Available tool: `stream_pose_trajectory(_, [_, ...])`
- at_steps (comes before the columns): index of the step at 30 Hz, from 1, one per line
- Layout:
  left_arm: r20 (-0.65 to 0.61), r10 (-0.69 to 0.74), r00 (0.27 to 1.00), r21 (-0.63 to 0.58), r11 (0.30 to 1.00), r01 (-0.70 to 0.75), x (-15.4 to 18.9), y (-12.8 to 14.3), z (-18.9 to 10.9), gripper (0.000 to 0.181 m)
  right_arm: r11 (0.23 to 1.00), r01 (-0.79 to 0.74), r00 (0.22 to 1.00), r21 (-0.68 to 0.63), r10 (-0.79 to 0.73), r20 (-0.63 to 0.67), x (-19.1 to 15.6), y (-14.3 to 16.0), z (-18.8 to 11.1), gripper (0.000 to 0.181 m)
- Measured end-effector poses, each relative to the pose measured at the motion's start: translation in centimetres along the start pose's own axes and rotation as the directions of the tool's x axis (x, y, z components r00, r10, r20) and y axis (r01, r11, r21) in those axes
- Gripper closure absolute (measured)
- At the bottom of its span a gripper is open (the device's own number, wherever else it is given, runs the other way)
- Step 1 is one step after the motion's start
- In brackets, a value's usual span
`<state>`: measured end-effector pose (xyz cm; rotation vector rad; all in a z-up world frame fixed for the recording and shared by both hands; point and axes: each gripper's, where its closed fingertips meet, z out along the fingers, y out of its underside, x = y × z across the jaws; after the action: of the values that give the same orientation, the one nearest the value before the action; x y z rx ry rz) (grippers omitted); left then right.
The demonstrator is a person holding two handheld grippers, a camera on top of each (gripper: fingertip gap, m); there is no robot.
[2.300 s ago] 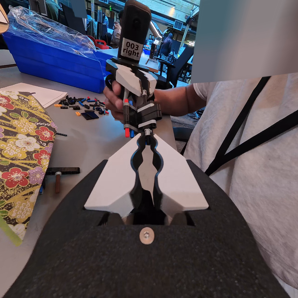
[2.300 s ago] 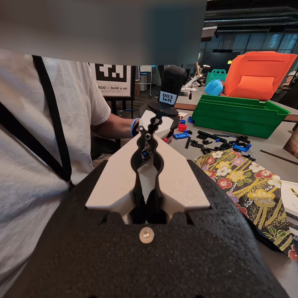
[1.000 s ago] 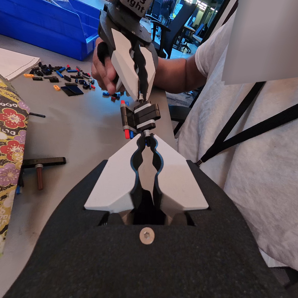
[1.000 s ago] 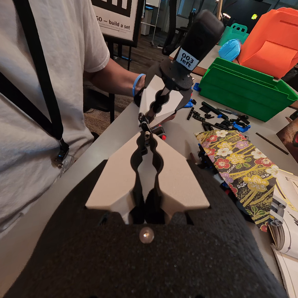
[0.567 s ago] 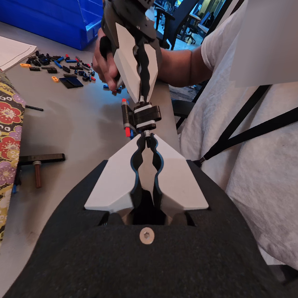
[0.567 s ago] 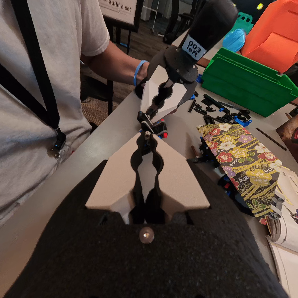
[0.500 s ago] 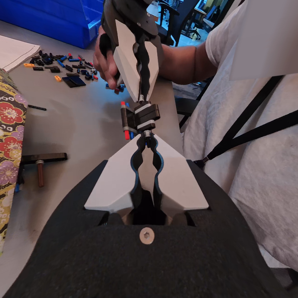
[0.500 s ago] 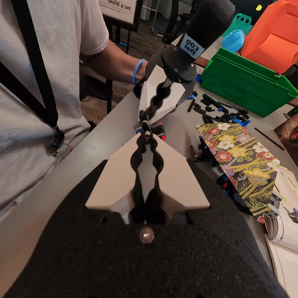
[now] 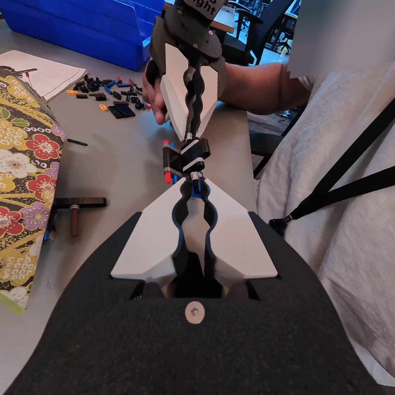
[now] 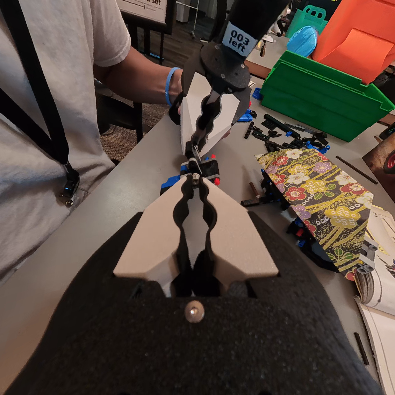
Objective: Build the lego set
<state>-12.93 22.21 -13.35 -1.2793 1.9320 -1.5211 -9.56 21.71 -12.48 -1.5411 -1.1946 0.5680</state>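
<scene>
A small lego assembly (image 9: 186,158) of black beams with grey bands, red pin ends and blue parts is held between both grippers, just above the grey table near its front edge. My left gripper (image 9: 194,180) is shut on a grey-tipped pin at the assembly's near end. My right gripper (image 9: 190,136) comes down from above and is shut on the far end. In the right wrist view my right gripper (image 10: 195,178) pinches a grey pin of the assembly (image 10: 206,167). The left gripper (image 10: 193,147) holds the assembly's other side.
A floral paper sheet (image 9: 21,171) lies at the left, over part of a build, with a black beam and brown axle (image 9: 79,202) beside it. Loose pieces (image 9: 111,94) lie before a blue bin (image 9: 85,27). A green bin (image 10: 320,102), more pieces (image 10: 288,132) and an instruction booklet (image 10: 380,277) also show. A person's torso is close by. Tip to tip, the grippers are about 5 cm apart.
Both grippers have stayed shut on the assembly and come down nearer the table. The right gripper has tipped from upright to pointing down onto the assembly's top.
</scene>
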Motion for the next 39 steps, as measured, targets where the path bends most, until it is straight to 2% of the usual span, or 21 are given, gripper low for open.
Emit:
stream_pose_trajectory(1, [0.008,0.005,1.0,-0.007,1.0,-0.005,0.0,0.1,0.1,0.176,1.0,-0.001,1.0,-0.006,0.001,0.0,0.0,0.1,0.0,0.176])
stream_pose_trajectory(15, [0.032,0.009,0.999,-0.021,1.0,-0.008,-0.2,0.4,-0.2,0.178,1.0,-0.019,1.0,-0.016,0.02,0.008,-0.1,0.5,0.0,0.176])
stream_pose_trajectory(21, [0.054,0.061,0.997,-0.084,0.995,-0.056,-0.4,1.4,-0.1,0.179,0.998,-0.004,1.0,-0.057,0.004,0.011,-0.4,1.2,0.6,0.177])
stream_pose_trajectory(24, [0.061,0.06,0.996,-0.102,0.993,-0.054,-0.6,1.6,0.1,0.179,1.0,-0.014,1.0,-0.01,0.014,0.003,-0.2,0.5,0.5,0.177])
stream_pose_trajectory(27, [0.056,0.112,0.992,-0.183,0.978,-0.101,-0.4,2.7,0.9,0.179,1.0,0.008,1.0,0.016,-0.008,0.01,-0.6,-0.4,0.8,0.177])
stream_pose_trajectory(29, [0.045,0.136,0.99,-0.219,0.968,-0.123,-0.2,3.1,1.4,0.179,0.999,0.048,0.999,-0.007,-0.048,0.007,-0.8,-0.7,1.0,0.176])
stream_pose_trajectory(31, [0.026,0.115,0.993,-0.2,0.974,-0.107,-0.1,2.8,1.3,0.179,0.998,0.056,0.998,-0.029,-0.056,0.005,-0.8,-0.9,0.8,0.176])
stream_pose_trajectory(34, [0.023,0.102,0.994,-0.184,0.978,-0.097,-0.1,2.6,1.2,0.179,0.992,0.057,0.998,-0.112,-0.056,0.011,-0.8,0.5,0.2,0.176])
stream_pose_trajectory(39, [-0.007,0.091,0.996,-0.229,0.969,-0.091,0.1,3.3,1.5,0.179,0.99,0.06,0.998,-0.128,-0.056,0.031,-1.3,1.2,0.4,0.177])
